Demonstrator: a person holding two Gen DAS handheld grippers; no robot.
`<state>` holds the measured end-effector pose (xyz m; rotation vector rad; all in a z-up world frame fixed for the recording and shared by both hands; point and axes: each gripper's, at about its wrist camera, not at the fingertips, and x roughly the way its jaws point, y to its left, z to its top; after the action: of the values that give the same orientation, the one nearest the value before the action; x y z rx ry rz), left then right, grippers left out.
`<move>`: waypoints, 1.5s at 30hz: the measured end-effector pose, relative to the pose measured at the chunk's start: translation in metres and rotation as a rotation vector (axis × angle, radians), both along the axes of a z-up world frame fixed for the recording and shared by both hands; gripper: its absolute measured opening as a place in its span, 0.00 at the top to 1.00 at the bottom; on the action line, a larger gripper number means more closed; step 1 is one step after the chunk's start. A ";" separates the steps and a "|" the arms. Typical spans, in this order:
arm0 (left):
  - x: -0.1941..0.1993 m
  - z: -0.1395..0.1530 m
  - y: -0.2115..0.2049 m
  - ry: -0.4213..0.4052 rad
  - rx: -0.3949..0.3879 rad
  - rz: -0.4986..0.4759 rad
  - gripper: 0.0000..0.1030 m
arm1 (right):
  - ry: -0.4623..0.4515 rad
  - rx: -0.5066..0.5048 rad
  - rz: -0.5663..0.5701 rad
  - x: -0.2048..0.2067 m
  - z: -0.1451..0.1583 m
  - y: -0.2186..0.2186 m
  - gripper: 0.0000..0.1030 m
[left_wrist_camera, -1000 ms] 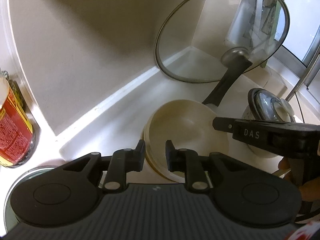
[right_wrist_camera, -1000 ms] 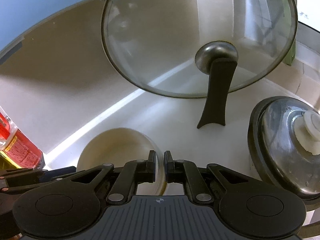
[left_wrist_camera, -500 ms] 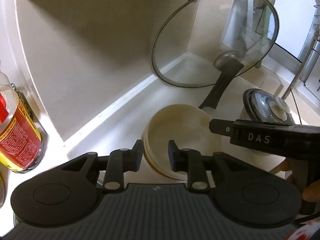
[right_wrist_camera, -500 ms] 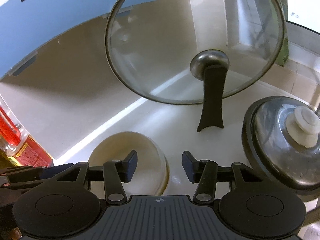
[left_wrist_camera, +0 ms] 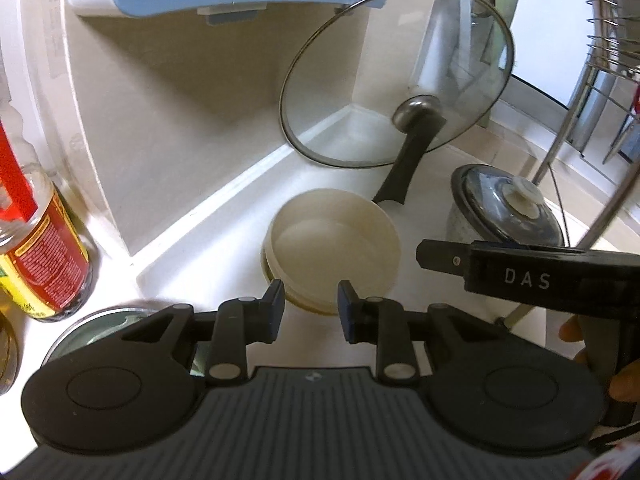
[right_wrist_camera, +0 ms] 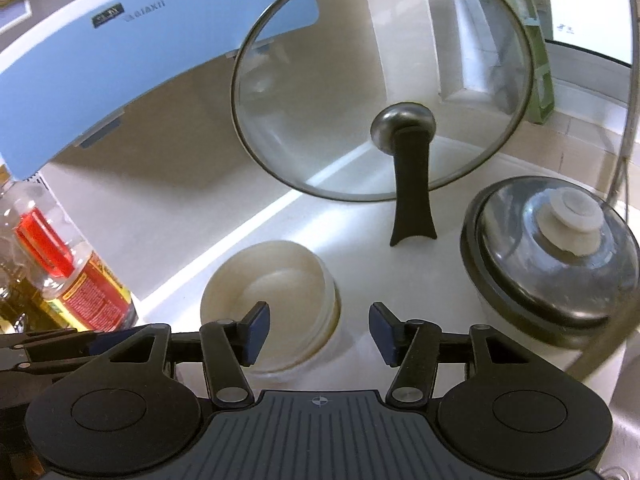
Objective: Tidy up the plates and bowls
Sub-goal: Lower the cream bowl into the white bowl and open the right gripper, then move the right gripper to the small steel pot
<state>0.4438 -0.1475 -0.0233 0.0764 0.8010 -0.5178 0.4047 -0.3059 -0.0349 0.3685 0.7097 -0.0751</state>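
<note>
A white countertop [left_wrist_camera: 224,240] is seen running into a corner, where beige walls [left_wrist_camera: 192,120] are met along a pale raised edge. Overhead, a light-blue appliance [right_wrist_camera: 120,52], possibly a range hood, is mounted on the wall. Bright daylight is let in through a window [left_wrist_camera: 548,40] at the right, and a wire rack [left_wrist_camera: 612,40] is caught at that edge. Glare is thrown across the counter.

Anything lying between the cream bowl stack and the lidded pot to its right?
Nothing: bare white counter separates the cream bowl stack from the lidded pot, clearest in the right wrist view.
</note>
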 end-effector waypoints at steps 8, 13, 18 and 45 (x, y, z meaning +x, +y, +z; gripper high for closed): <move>-0.030 0.004 0.007 -0.002 -0.011 -0.014 0.75 | 0.004 0.014 -0.021 -0.037 0.005 0.003 0.40; -0.047 0.004 0.012 0.003 -0.014 -0.019 0.69 | 0.009 0.023 -0.022 -0.058 0.005 0.005 0.39; -0.062 -0.002 0.017 0.024 0.006 -0.024 0.69 | 0.022 0.037 -0.019 -0.076 0.003 0.007 0.38; -0.106 -0.048 0.018 0.162 0.076 -0.072 0.64 | 0.175 0.049 -0.005 -0.139 -0.041 0.020 0.38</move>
<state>0.3376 -0.1293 -0.0708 0.1353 0.9789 -0.5663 0.2655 -0.2854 -0.0756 0.4143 0.8853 -0.0951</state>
